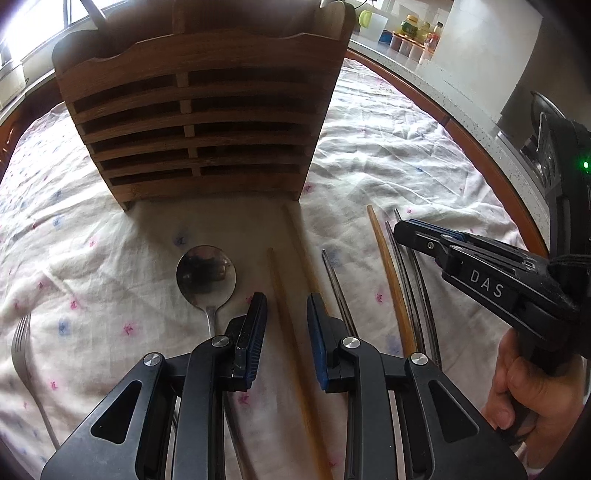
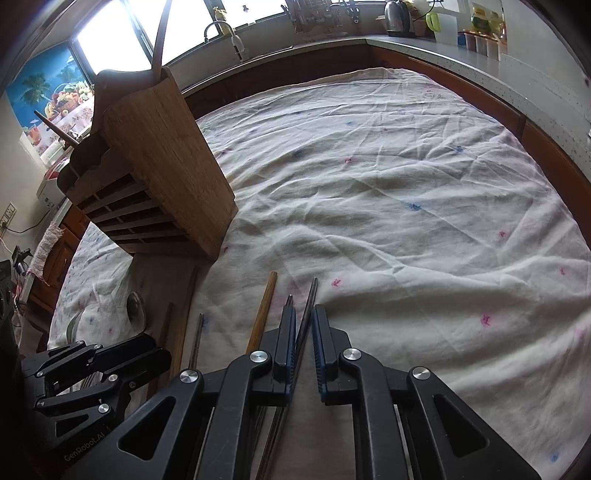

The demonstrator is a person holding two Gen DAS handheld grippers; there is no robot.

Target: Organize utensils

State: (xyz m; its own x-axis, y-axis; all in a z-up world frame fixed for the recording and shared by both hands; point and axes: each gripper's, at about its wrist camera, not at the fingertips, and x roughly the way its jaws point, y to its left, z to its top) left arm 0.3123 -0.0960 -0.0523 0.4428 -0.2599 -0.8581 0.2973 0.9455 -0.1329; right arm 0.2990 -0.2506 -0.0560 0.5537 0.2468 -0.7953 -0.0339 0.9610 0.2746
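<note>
A slatted wooden utensil holder [image 1: 192, 122] stands on the cloth; it also shows in the right wrist view [image 2: 162, 177]. In front of it lie a metal spoon [image 1: 206, 275], a fork [image 1: 22, 354], pale wooden chopsticks [image 1: 284, 314], a brown chopstick [image 1: 389, 280] and metal chopsticks [image 1: 410, 280]. My left gripper [image 1: 287, 306] is open, its fingers either side of a pale chopstick. My right gripper [image 2: 303, 314] is open just above the cloth, with a metal chopstick [image 2: 312, 295] between its fingers; it shows in the left wrist view [image 1: 406, 229].
A white flowered tablecloth [image 2: 406, 184] covers the table. A grey counter [image 2: 461, 62] with a kettle, jars and bottles runs behind and to the right. A sink tap [image 2: 218, 27] stands under the window.
</note>
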